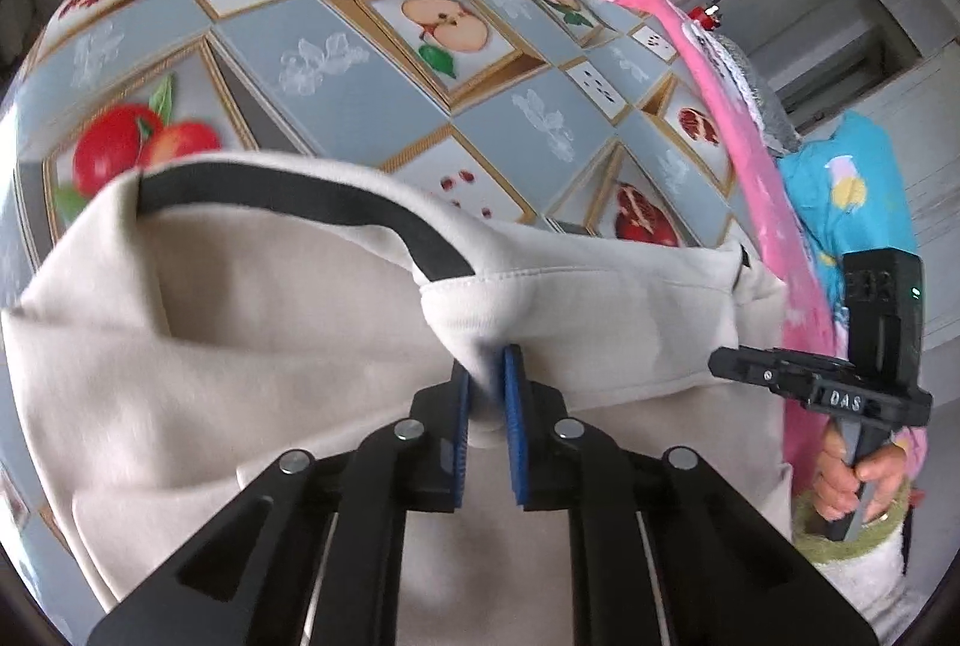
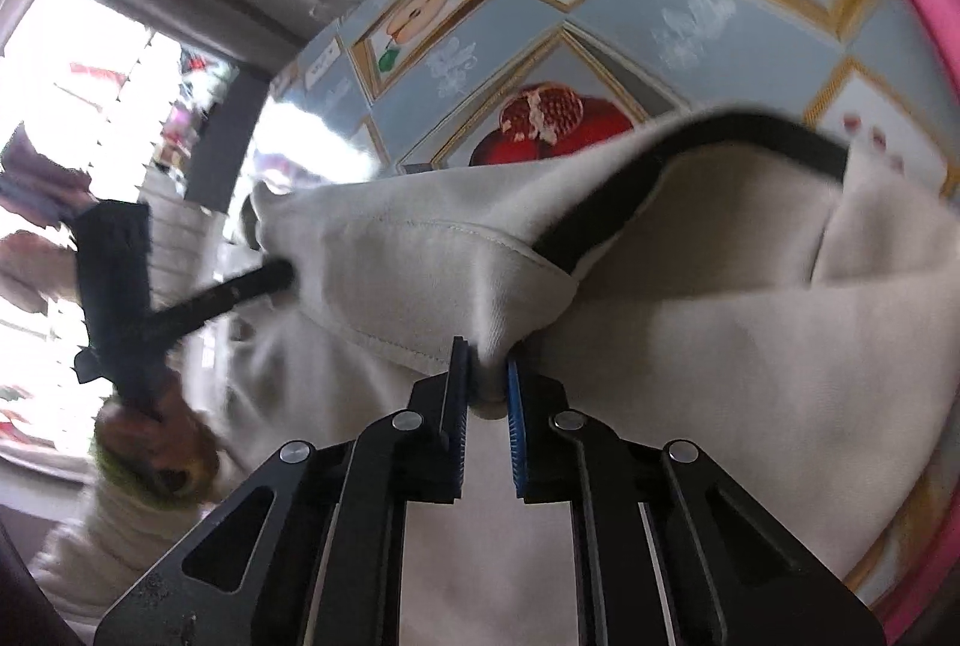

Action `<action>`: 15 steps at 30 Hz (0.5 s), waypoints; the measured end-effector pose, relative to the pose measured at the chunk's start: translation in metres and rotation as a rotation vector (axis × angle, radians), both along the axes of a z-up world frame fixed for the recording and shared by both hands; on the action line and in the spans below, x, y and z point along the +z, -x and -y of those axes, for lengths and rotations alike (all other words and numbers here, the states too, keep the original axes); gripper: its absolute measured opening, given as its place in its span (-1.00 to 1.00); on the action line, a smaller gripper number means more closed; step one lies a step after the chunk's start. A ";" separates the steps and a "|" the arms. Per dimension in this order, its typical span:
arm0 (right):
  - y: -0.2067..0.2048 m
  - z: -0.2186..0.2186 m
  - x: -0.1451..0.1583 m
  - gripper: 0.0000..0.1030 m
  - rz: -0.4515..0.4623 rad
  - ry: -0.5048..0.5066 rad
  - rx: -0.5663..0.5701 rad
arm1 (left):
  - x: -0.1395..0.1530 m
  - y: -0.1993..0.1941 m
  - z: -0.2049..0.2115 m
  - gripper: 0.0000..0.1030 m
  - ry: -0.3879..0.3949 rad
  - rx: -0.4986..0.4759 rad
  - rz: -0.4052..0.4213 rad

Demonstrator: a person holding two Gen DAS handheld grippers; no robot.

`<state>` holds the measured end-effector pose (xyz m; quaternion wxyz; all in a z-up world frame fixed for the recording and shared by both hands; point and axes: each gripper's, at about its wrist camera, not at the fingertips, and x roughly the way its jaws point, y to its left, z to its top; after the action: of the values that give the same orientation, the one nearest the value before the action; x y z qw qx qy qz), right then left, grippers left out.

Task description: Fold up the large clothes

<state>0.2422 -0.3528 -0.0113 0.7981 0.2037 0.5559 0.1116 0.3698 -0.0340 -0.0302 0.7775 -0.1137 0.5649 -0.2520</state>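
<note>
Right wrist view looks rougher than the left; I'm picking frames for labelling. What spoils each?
Right wrist view: blown-out window, glare on the tablecloth, motion blur on the left gripper. Left wrist view: evenly lit, garment slightly soft, fisheye bends the tablecloth.

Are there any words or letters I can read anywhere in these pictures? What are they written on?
"DAS": white letters on the black plastic body of the right gripper, seen from the left wrist camera.
Raised marks higher up on that gripper's black box: too blurred to read.
The glossy fruit-picture tablecloth and the cream fabric garment with black trim: no words.
Right wrist camera: nothing readable.
</note>
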 end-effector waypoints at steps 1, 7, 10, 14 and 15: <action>-0.004 -0.002 -0.001 -0.79 0.002 0.020 0.005 | 0.000 -0.004 0.001 -0.79 -0.010 0.003 0.011; -0.031 -0.001 -0.002 -0.80 0.020 0.090 -0.008 | 0.003 -0.024 0.011 -0.79 -0.088 -0.002 0.078; -0.037 0.002 -0.007 -0.80 0.018 0.092 -0.015 | 0.003 -0.026 0.018 -0.79 -0.136 -0.027 0.106; -0.027 0.001 -0.009 -0.79 0.042 0.113 0.014 | -0.003 -0.016 0.016 -0.78 -0.149 -0.064 0.105; -0.021 0.000 -0.008 -0.78 0.046 0.116 0.026 | -0.004 -0.013 0.012 -0.76 -0.139 -0.073 0.107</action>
<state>0.2633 -0.3529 -0.0196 0.8198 0.1471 0.5454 0.0942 0.3827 -0.0455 -0.0342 0.8027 -0.0252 0.5425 -0.2463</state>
